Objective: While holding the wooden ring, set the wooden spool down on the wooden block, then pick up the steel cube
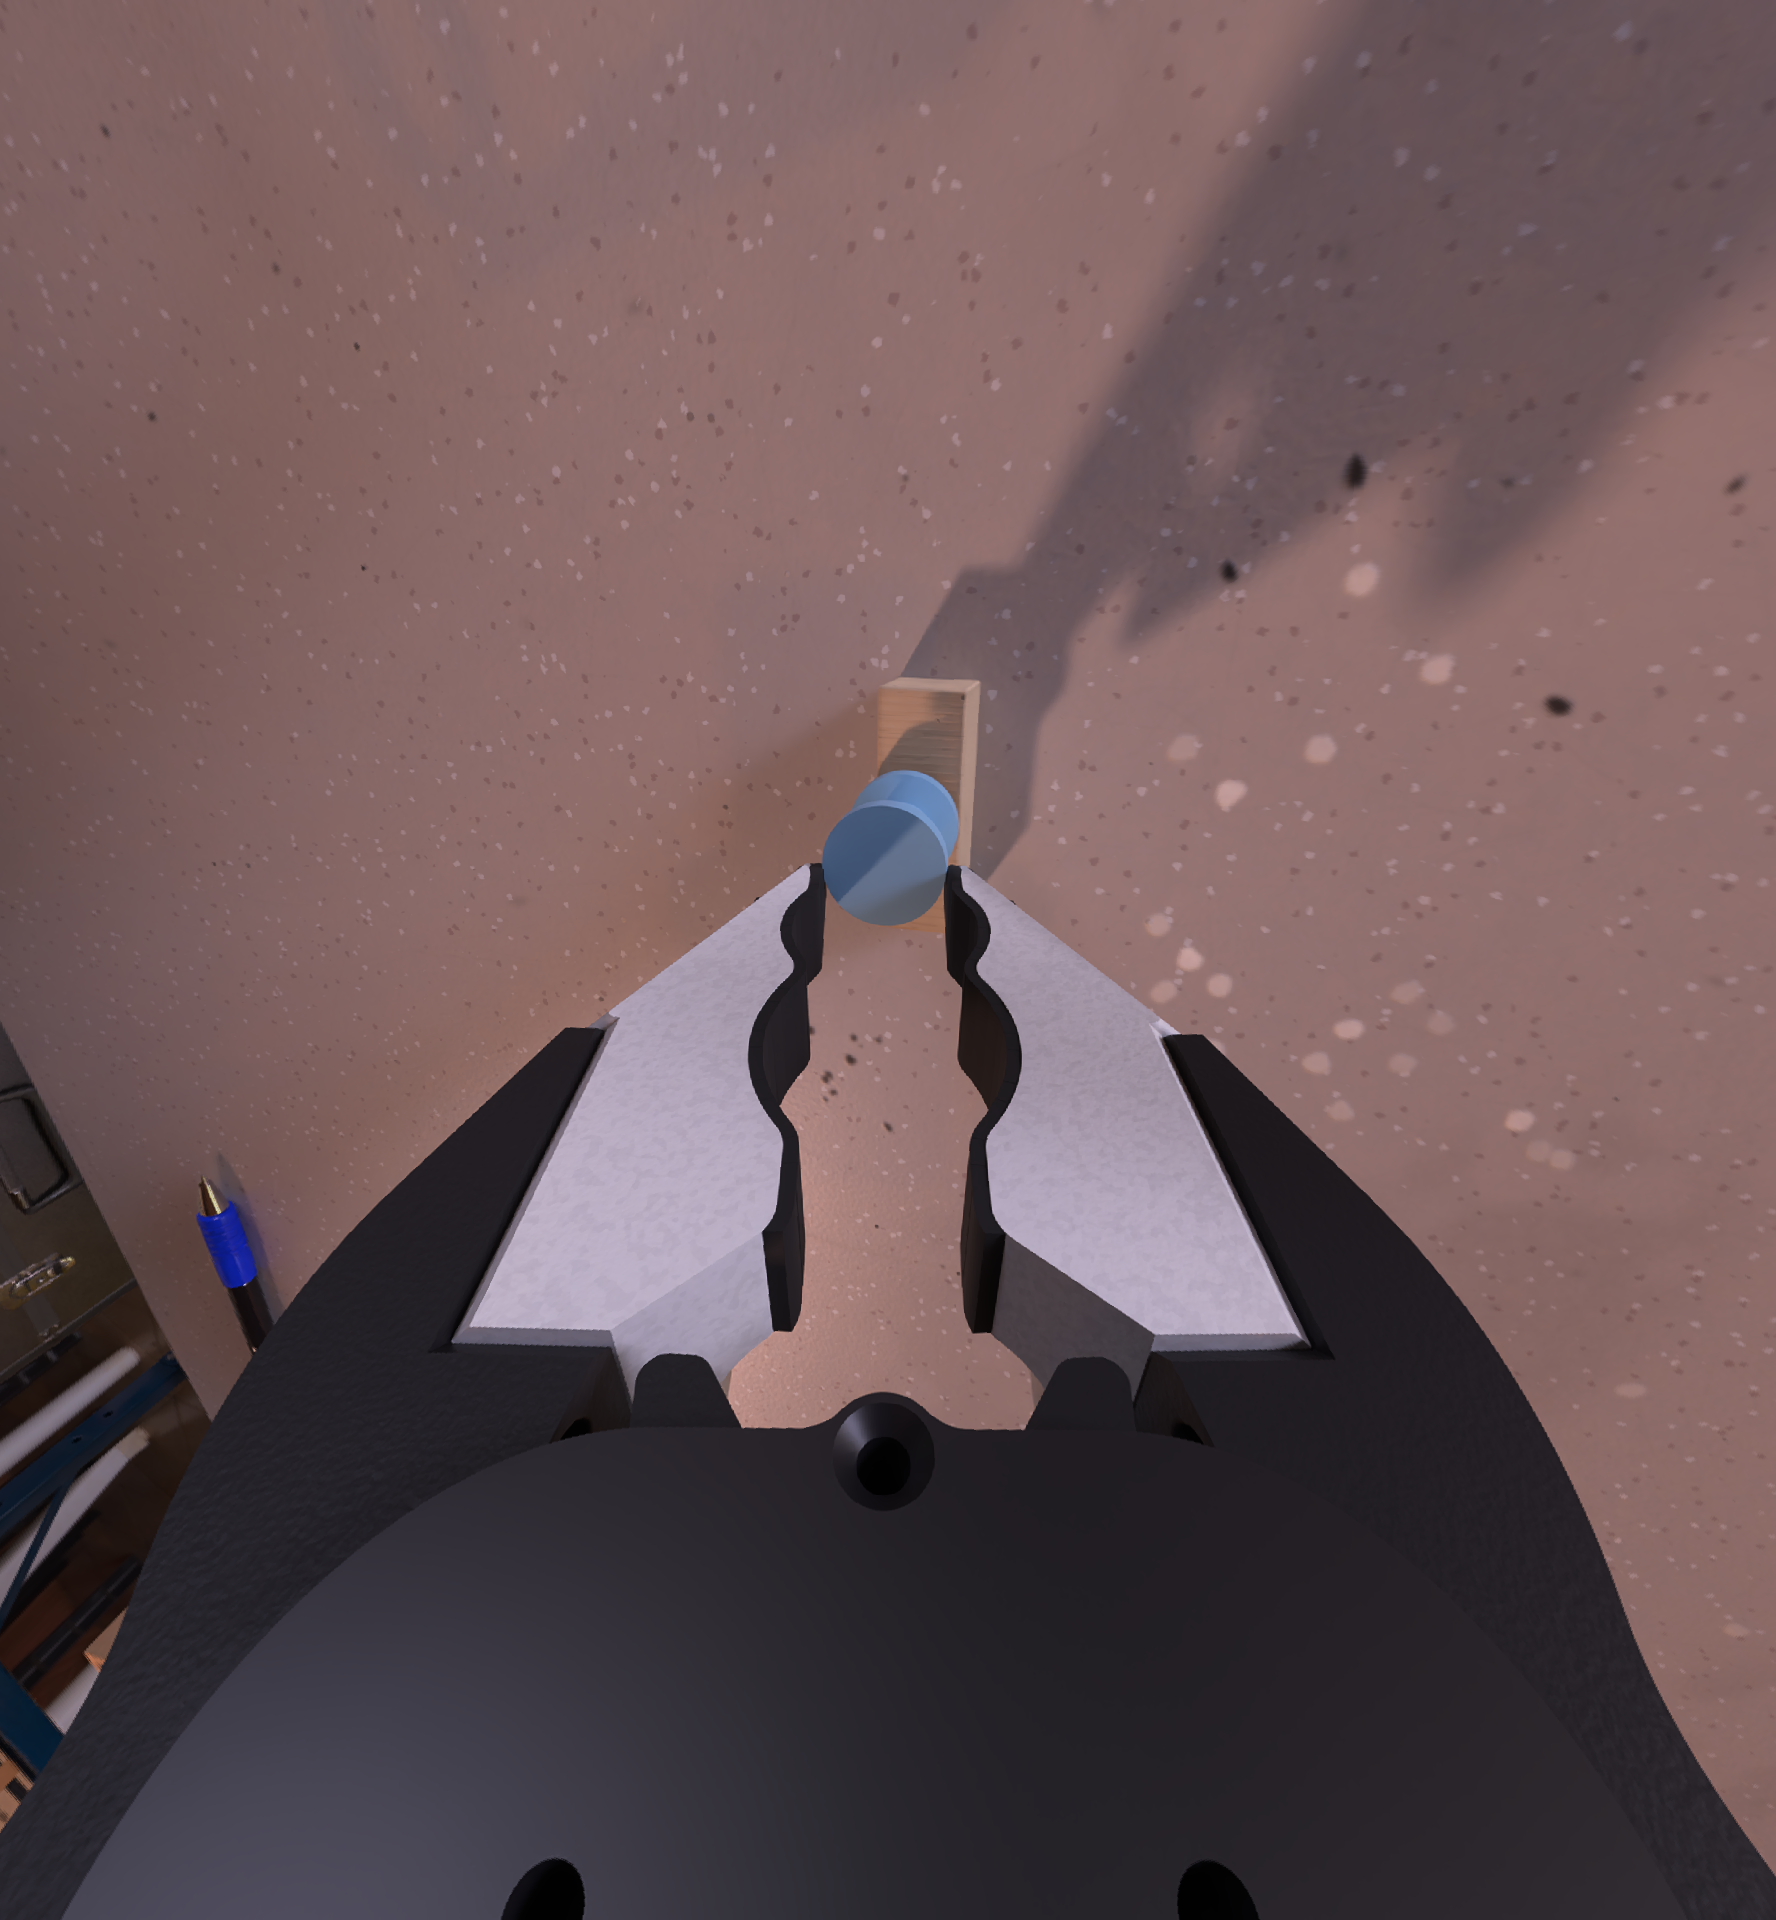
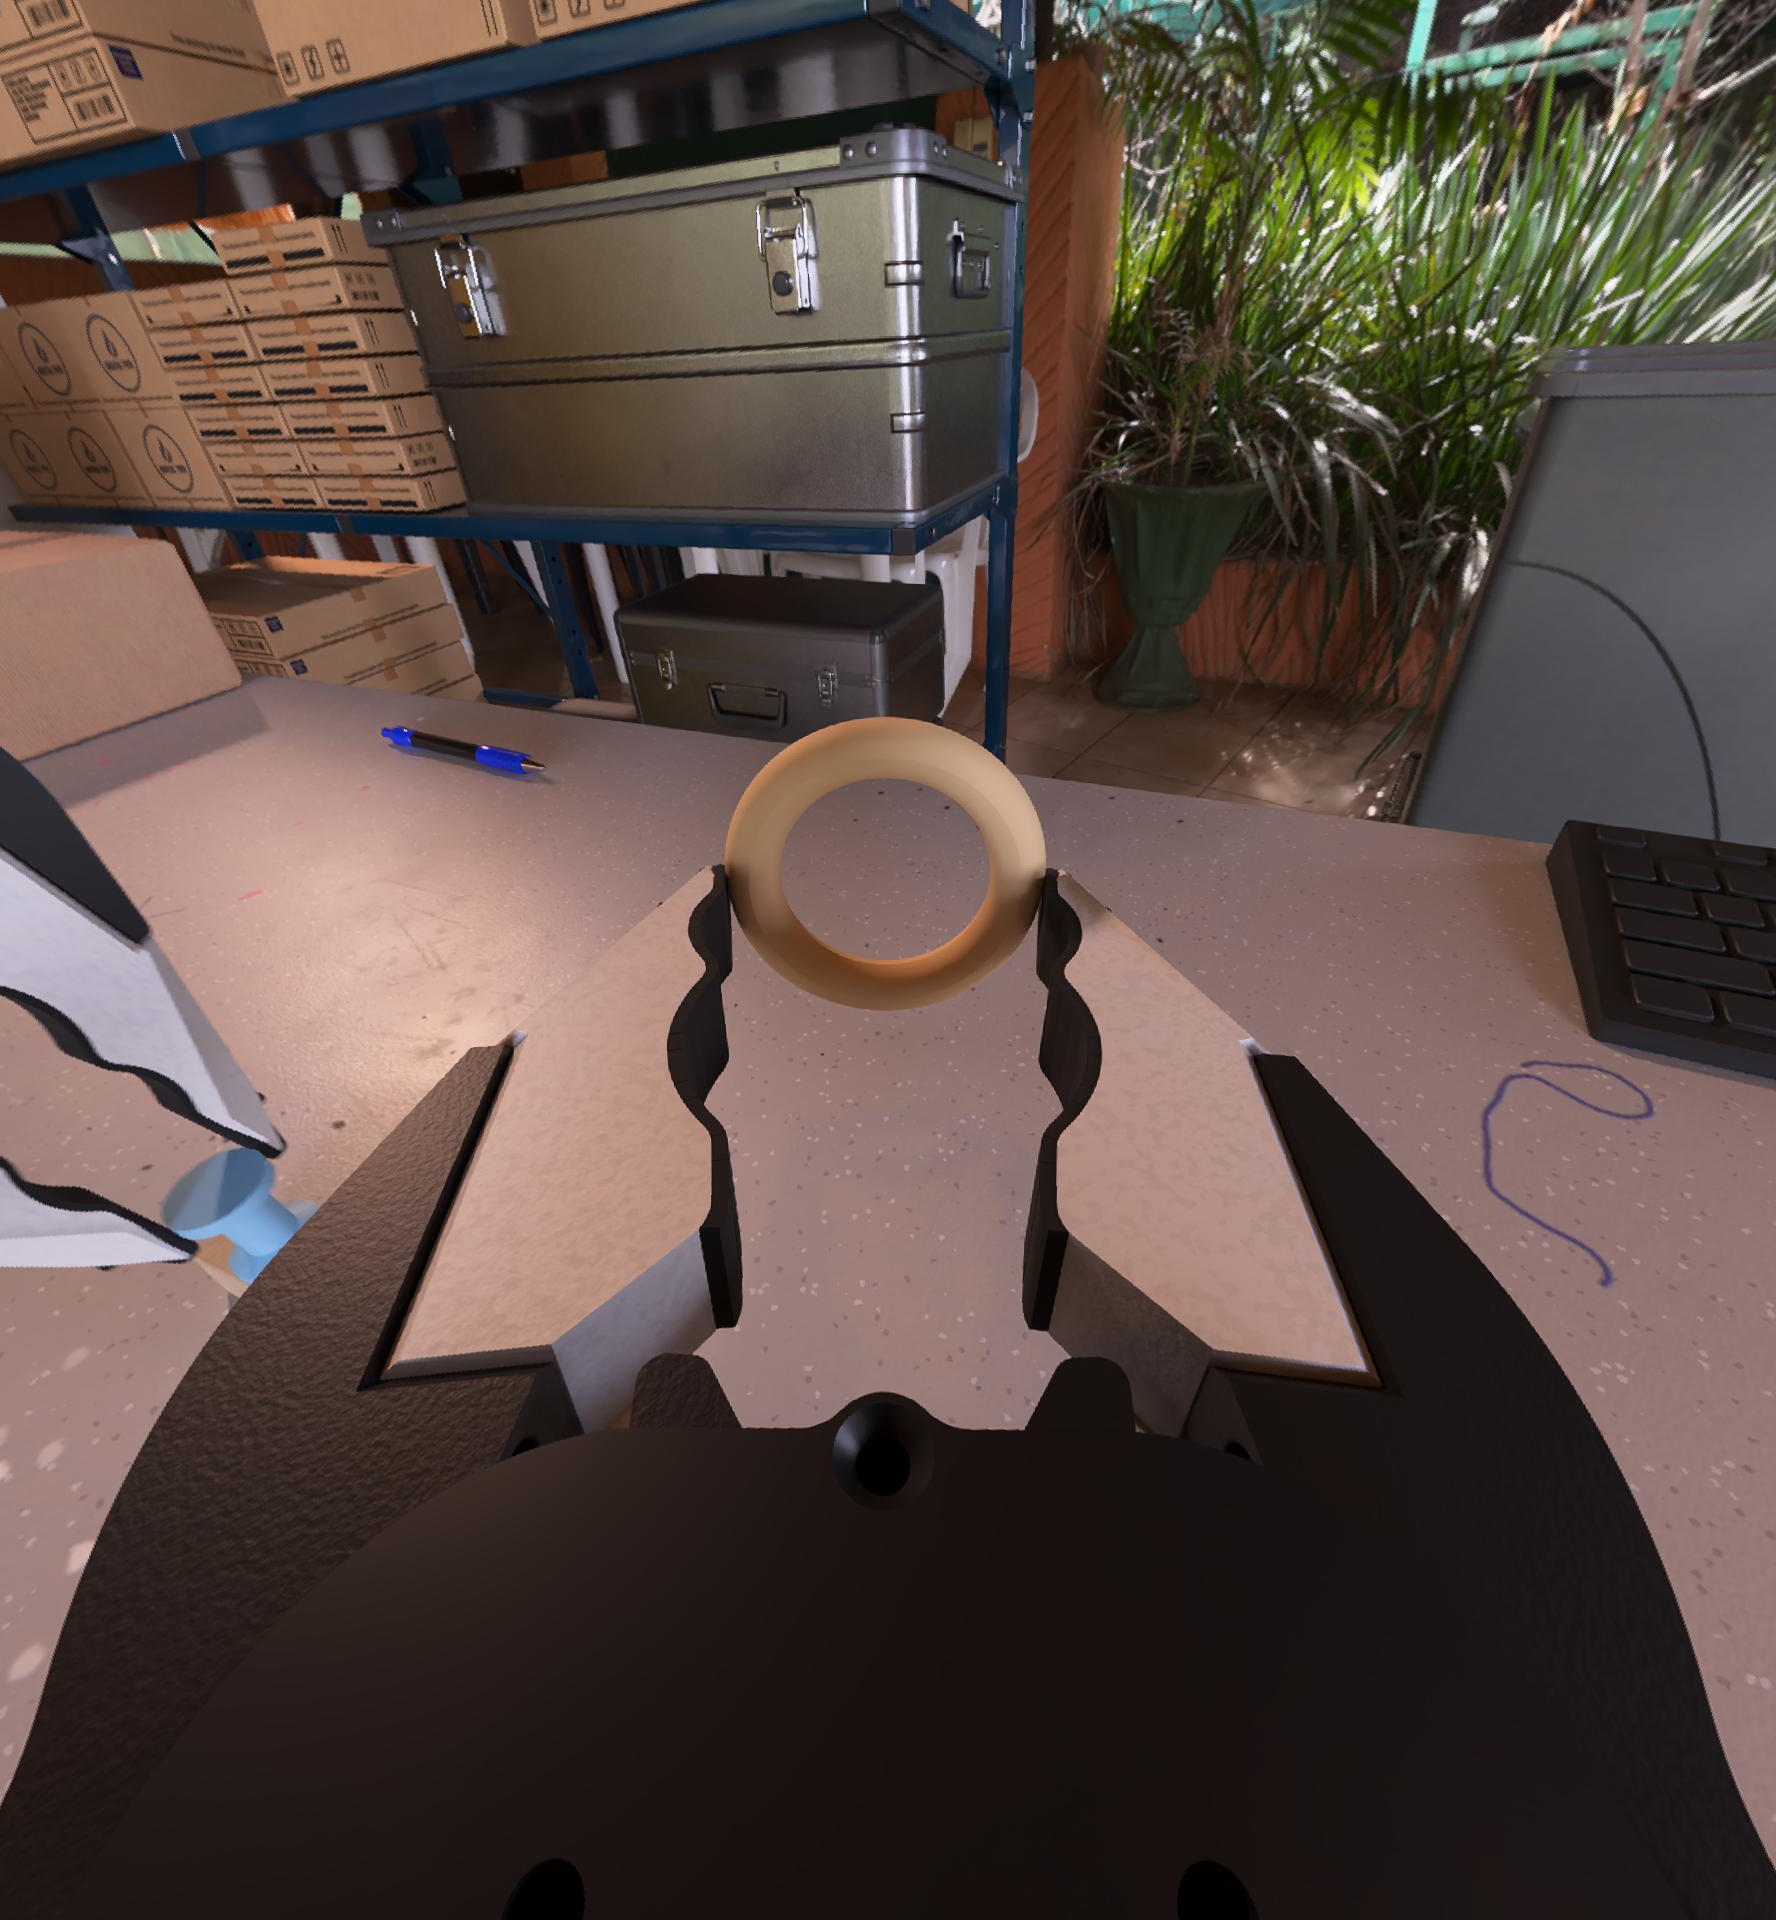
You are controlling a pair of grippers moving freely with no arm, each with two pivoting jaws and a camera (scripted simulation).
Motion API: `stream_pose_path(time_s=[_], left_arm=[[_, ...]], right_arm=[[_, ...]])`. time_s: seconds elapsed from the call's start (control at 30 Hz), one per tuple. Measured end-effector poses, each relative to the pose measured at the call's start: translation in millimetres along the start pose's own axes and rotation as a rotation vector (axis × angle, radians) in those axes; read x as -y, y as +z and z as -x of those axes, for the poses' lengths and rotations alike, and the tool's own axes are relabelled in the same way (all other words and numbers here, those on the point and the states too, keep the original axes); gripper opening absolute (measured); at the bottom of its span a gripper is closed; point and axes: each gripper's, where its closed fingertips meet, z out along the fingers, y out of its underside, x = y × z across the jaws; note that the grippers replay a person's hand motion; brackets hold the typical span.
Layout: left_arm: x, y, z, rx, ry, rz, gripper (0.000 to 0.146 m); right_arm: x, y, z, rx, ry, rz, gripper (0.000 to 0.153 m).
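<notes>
My left gripper [image 1: 884, 878] is shut on the light blue spool [image 1: 889, 852], holding its near flange between the fingertips. The spool hangs right over a pale wooden block [image 1: 931, 727] standing on the speckled table; I cannot tell whether they touch. In the right wrist view the spool [image 2: 224, 1205] shows low at the left between the left gripper's fingers [image 2: 84, 1039], with a sliver of the block [image 2: 219, 1276] under it. My right gripper [image 2: 884, 883] is shut on the tan wooden ring [image 2: 759, 831], held upright above the table. No steel cube is in view.
A blue pen [image 2: 463, 750] lies near the table's far edge and also shows in the left wrist view [image 1: 229, 1247]. A black keyboard [image 2: 1715, 956] and a grey monitor back [image 2: 1642, 623] stand at the right. A cardboard box [image 2: 63, 634] sits far left. Shelves with metal cases stand beyond.
</notes>
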Motion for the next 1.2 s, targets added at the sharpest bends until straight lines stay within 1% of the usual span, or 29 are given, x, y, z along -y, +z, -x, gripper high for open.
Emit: stream_pose_path(time_s=[0.07,0.1,0.17,0.2,0.3,0.4,0.47,0.57,0.63,0.7,0.83,0.93,1.0,1.07,1.13,1.2], left_arm=[[-2.3,5.3,2.9,0.006,-0.003,0.022,0.023],[-4.6,7.2,4.7,0.022,-0.008,0.032,0.028],[-8.8,5.5,6.2,0.045,-0.028,0.027,0.048],[-9.9,1.4,5.7,0.046,-0.037,0.009,0.053],[-17.9,-22.1,4.6,0.067,-0.072,-0.049,0.056],[-33.8,-64.0,-1.4,0.109,-0.115,-0.151,0.056],[-55.1,-97.3,-5.3,0.160,-0.157,-0.216,0.054],[-105.4,-140.2,-14.5,0.237,-0.227,-0.252,0.054],[-148.3,-157.7,-25.6,0.259,-0.271,-0.231,0.054],[-194.7,-166.8,-34.9,0.292,-0.321,-0.180,0.055],[-284.8,-165.7,-52.3,0.318,-0.427,-0.060,0.055],[-333.0,-150.2,-63.9,0.280,-0.452,0.013,0.055],[-354.5,-135.1,-71.1,0.219,-0.426,0.057,0.054],[-372.3,-117.7,-77.0,0.138,-0.359,0.105,0.054],[-383.4,-100.2,-79.6,0.070,-0.293,0.126,0.054],[-390.8,-85.2,-79.2,0.002,-0.280,0.143,0.053]], right_arm=[[2.3,-1.1,-0.7,0.005,0.014,-0.008,0.059],[3.3,-1.7,-1.0,0.006,0.019,-0.011,0.059],[4.7,-2.5,-1.4,0.005,0.020,-0.017,0.059],[4.9,-2.6,-1.5,0.004,0.019,-0.017,0.059],[3.2,-2.0,-2.5,-0.002,0.013,-0.011,0.059],[0.3,-1.1,-5.0,-0.013,0.008,0.000,0.059],[-1.0,-0.7,-6.9,-0.019,0.006,0.004,0.059],[-3.6,0.2,-10.5,-0.034,-0.003,0.013,0.059],[-7.4,1.3,-14.4,-0.050,-0.009,0.024,0.059],[-12.6,2.7,-19.8,-0.074,-0.021,0.040,0.059],[-22.3,4.4,-30.7,-0.140,-0.073,0.060,0.059],[-29.7,5.0,-36.3,-0.178,-0.095,0.073,0.059],[-34.8,5.8,-39.4,-0.196,-0.100,0.084,0.059],[-37.9,6.3,-41.9,-0.206,-0.099,0.094,0.059],[-37.0,5.1,-44.0,-0.215,-0.090,0.084,0.059],[-36.0,3.4,-46.0,-0.223,-0.087,0.076,0.059]])
